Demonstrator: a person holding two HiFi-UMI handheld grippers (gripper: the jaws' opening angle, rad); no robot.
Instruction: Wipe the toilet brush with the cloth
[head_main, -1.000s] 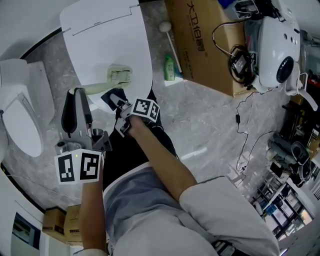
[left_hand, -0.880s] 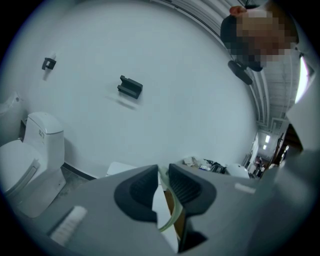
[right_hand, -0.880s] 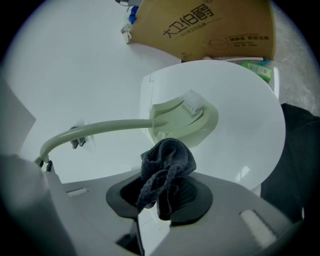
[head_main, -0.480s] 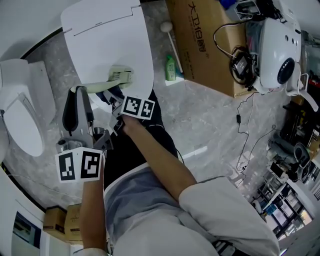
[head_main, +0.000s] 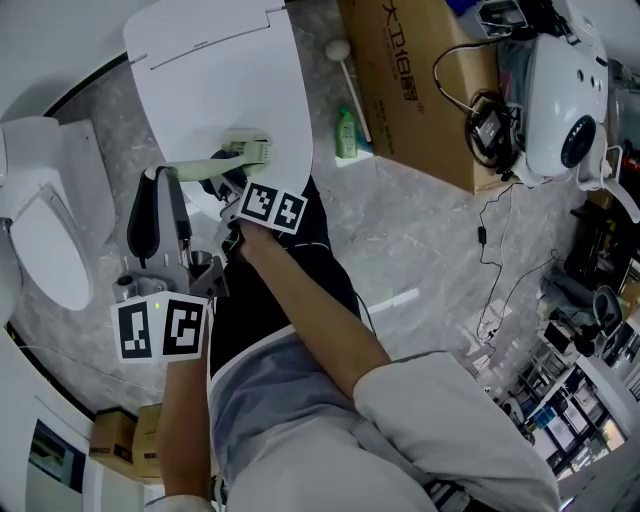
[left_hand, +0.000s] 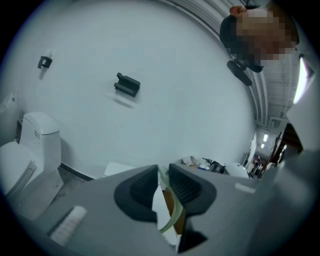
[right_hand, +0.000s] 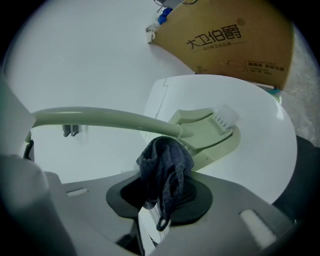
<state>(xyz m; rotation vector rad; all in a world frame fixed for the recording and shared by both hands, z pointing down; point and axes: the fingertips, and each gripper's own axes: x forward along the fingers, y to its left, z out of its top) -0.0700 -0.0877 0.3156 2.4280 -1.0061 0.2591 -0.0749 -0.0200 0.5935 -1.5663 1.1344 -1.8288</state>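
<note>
A pale green toilet brush (head_main: 243, 151) lies over the white toilet lid (head_main: 220, 90), its white bristles (right_hand: 226, 116) on the far side. My left gripper (head_main: 159, 186) is shut on the end of the brush handle (left_hand: 167, 216), a thin strip between its dark pads. My right gripper (head_main: 229, 191) is shut on a dark blue cloth (right_hand: 163, 165). The bunched cloth presses against the handle (right_hand: 110, 119) just where it meets the brush head (right_hand: 202, 132). In the head view the cloth is mostly hidden by the right gripper's marker cube (head_main: 272, 207).
A second white toilet (head_main: 45, 230) stands at the left. A cardboard box (head_main: 420, 80), a green bottle (head_main: 346, 135) and a stick with a round white end (head_main: 338, 50) are behind the lid. A white machine (head_main: 560, 100) with cables is at the right.
My right gripper has moved up and left with the cloth, closer to the brush head. The left gripper has stayed nearly still with the handle.
</note>
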